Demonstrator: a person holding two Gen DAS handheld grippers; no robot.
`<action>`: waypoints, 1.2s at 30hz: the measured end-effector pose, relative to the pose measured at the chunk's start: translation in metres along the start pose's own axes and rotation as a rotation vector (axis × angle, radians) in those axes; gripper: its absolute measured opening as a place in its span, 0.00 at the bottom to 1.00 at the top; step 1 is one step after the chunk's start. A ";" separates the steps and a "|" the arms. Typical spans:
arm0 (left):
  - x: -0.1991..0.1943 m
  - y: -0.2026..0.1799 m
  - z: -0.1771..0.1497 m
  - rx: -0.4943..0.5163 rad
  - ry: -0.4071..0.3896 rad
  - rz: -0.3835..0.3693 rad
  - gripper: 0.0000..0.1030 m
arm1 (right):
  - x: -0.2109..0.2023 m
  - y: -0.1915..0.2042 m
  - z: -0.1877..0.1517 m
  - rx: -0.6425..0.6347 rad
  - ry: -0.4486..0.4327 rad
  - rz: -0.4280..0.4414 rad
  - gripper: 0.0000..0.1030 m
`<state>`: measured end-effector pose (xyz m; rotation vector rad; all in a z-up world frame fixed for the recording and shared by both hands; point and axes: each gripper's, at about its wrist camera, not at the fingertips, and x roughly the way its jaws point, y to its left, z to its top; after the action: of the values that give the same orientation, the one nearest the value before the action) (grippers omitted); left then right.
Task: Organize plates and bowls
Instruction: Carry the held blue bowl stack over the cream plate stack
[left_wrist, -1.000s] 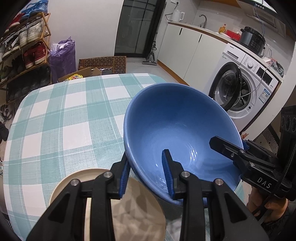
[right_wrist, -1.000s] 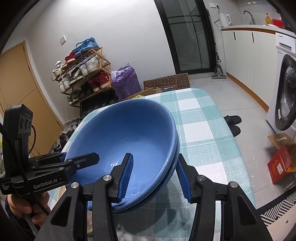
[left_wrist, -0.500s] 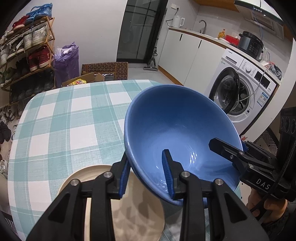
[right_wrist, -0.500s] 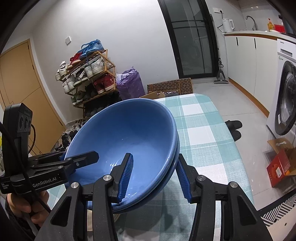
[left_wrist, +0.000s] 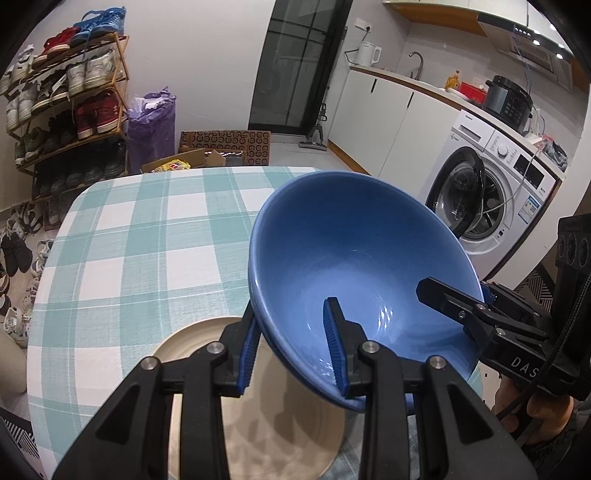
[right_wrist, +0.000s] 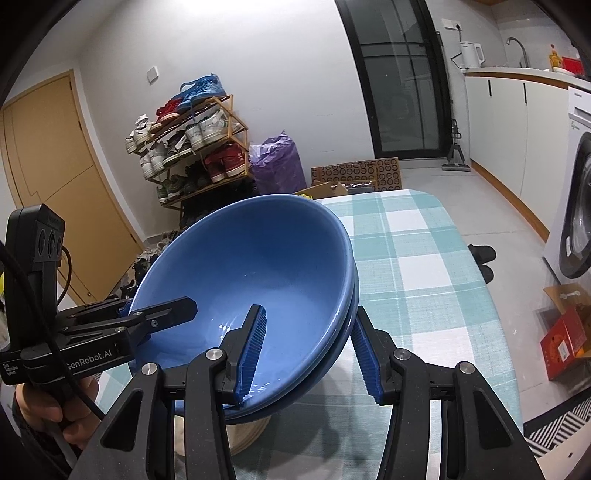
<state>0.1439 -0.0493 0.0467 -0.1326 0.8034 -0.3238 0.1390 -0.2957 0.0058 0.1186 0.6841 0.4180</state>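
Observation:
Two nested blue bowls (left_wrist: 354, 258) hang in the air above the table, held from both sides. My left gripper (left_wrist: 293, 350) is shut on the bowls' left rim, one finger inside, one outside. My right gripper (right_wrist: 306, 354) is shut on the opposite rim of the blue bowls (right_wrist: 258, 269). The right gripper also shows in the left wrist view (left_wrist: 480, 310), and the left gripper in the right wrist view (right_wrist: 122, 325). A beige plate (left_wrist: 258, 413) lies on the table under the bowls; it also shows in the right wrist view (right_wrist: 243, 432).
The table has a teal and white checked cloth (left_wrist: 147, 243). A shoe rack (left_wrist: 66, 110), a purple bag (left_wrist: 151, 122) and cardboard boxes (left_wrist: 225, 144) stand beyond it. A washing machine (left_wrist: 491, 184) and kitchen counter are to the right.
Both grippers have lifted the blue bowls a little higher above the table and plate. The grip on the rims is unchanged.

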 end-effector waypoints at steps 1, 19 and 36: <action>-0.001 0.001 -0.001 0.000 -0.002 0.004 0.32 | 0.002 0.001 0.001 -0.002 0.000 0.002 0.47; -0.022 0.037 -0.021 -0.062 -0.010 0.069 0.32 | 0.025 0.043 -0.006 -0.064 0.044 0.065 0.47; -0.028 0.071 -0.049 -0.139 -0.006 0.123 0.31 | 0.053 0.073 -0.026 -0.102 0.118 0.122 0.47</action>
<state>0.1068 0.0271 0.0154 -0.2128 0.8239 -0.1510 0.1353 -0.2080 -0.0276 0.0395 0.7721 0.5798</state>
